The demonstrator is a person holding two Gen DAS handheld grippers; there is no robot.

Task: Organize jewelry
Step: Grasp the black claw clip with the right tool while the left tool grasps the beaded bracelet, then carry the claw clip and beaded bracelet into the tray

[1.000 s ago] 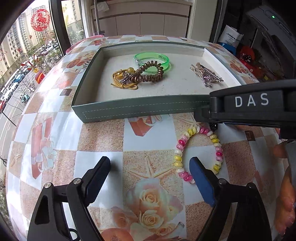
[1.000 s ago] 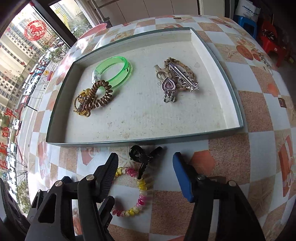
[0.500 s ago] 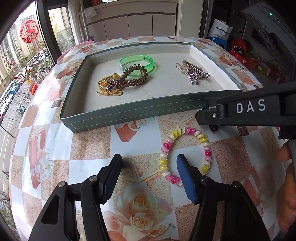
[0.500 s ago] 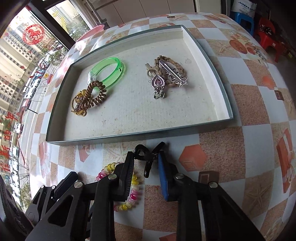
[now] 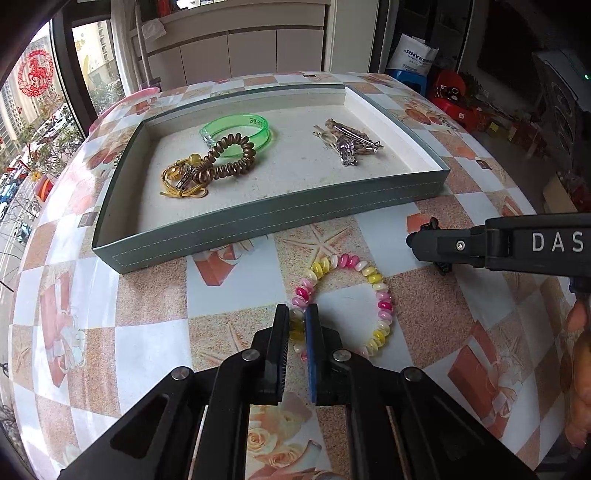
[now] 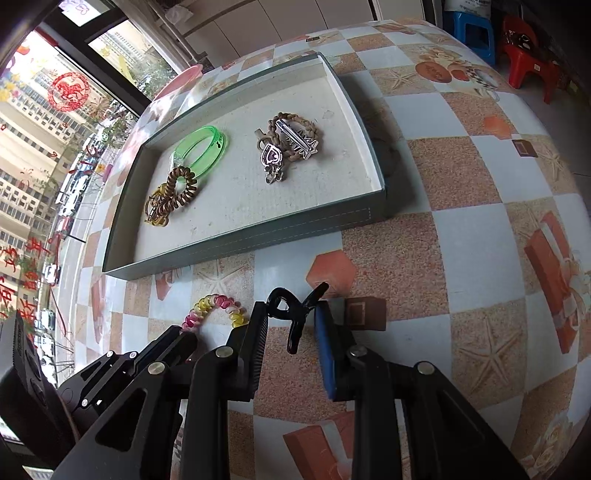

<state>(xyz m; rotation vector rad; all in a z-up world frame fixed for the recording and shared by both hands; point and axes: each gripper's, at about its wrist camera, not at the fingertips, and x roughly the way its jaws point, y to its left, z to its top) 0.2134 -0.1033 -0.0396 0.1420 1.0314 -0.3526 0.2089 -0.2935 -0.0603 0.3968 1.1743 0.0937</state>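
A pink, yellow and white spiral hair tie (image 5: 380, 291) lies on the table in front of the grey jewelry tray (image 5: 280, 218). My left gripper (image 5: 297, 325) is shut on its near left side. My right gripper (image 6: 290, 321) is shut on a black claw hair clip (image 6: 295, 310), held a little above the table right of the hair tie (image 6: 221, 306); it also shows in the left wrist view (image 5: 424, 243). The tray (image 6: 258, 236) holds a green bangle (image 5: 240, 129), a brown spiral tie (image 5: 229, 158), a gold piece (image 5: 177, 177) and silver clips on a braided band (image 5: 347, 140).
The round table has a checkered floral cloth (image 5: 147, 295). A window with a red paper cutting (image 5: 35, 74) is at the left. A blue stool (image 6: 469, 33) and red chair (image 6: 528, 55) stand past the table's far right edge. A pink plate (image 6: 177, 81) lies behind the tray.
My left gripper closed on the spiral hair tie. My right gripper closed on the black claw clip and lifted it slightly, drawing back to the right.
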